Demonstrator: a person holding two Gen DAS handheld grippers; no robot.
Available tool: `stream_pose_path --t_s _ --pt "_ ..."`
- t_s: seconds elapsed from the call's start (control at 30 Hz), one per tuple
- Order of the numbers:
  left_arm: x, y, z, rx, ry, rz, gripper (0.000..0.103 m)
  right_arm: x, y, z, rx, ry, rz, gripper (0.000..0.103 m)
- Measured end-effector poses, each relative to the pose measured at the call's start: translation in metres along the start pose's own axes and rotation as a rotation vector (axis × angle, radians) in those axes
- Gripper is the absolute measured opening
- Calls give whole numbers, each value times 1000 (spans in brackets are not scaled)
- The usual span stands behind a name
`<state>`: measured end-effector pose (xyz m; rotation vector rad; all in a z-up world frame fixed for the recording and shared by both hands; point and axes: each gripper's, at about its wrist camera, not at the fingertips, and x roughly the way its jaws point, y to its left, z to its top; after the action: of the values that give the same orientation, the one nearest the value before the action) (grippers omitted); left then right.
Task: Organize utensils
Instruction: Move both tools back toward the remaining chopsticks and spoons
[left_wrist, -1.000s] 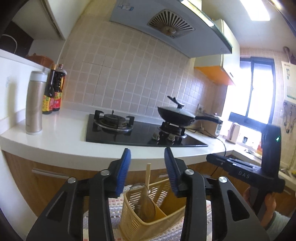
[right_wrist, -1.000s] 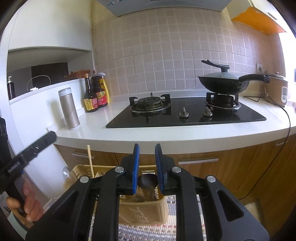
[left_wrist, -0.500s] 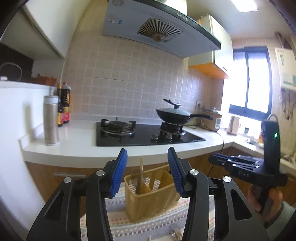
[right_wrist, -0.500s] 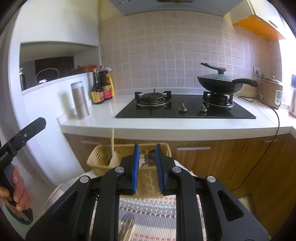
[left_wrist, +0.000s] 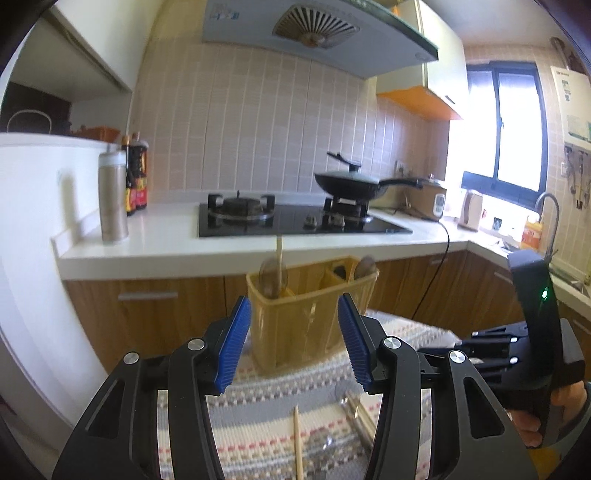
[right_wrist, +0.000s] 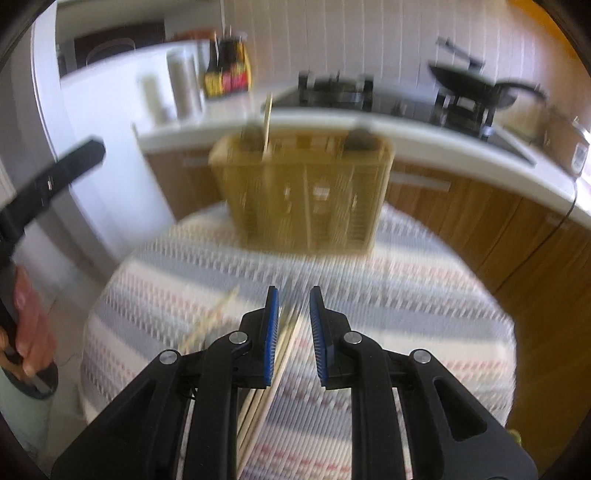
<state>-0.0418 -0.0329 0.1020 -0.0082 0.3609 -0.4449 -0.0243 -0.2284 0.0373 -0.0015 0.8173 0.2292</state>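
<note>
Your left gripper (left_wrist: 294, 338) stands about half open with nothing between its blue pads; its jaws have just been opening wider. The yellow basket (left_wrist: 310, 325) sits straight ahead at twelve o'clock, framed in the gap but untouched.

Your right gripper (right_wrist: 293, 334) shows a narrow gap between its pads and grips nothing. It points down at the striped cloth (right_wrist: 406, 280), and pale chopsticks (right_wrist: 286, 339) lie on the cloth under its left finger, running toward six o'clock. This view is blurred, so I cannot tell whether the pad touches them.

The basket stands upright at the far edge of the cloth, divided into compartments. A chopstick (left_wrist: 279, 254) and a spoon (left_wrist: 271, 275) stand in the left compartment, another spoon (left_wrist: 364, 266) in the right. A single chopstick (left_wrist: 297, 443) lies on the cloth at six o'clock in the left view, with metal utensils (left_wrist: 328, 445) just beside it at five o'clock.
</note>
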Motion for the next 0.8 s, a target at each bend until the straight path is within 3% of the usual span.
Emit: stream_pose_path --t_s 0.17,0.27,0.37,0.4,0.47,0.5,0.67,0.8 --pt "8 5 -14 10 48 35 47 27 2 -20 22 142 43 17" --pt "14 9 -22 13 80 52 47 38 -3 -29 50 202 59 25" --pt "22 14 -30 11 124 66 56 49 -9 -35 87 254 81 31" --pt "27 16 -33 10 158 58 63 52 -12 -37 99 274 77 33" --pt "44 20 -39 8 261 13 66 57 -18 -39 120 298 71 39" --pt "55 23 -45 2 334 -11 66 59 -20 -40 134 312 63 43" --pt "90 31 -65 -50 548 -110 65 65 -29 -40 155 353 47 43" --pt "113 27 -81 -37 680 -109 57 72 -27 -39 150 387 39 42"
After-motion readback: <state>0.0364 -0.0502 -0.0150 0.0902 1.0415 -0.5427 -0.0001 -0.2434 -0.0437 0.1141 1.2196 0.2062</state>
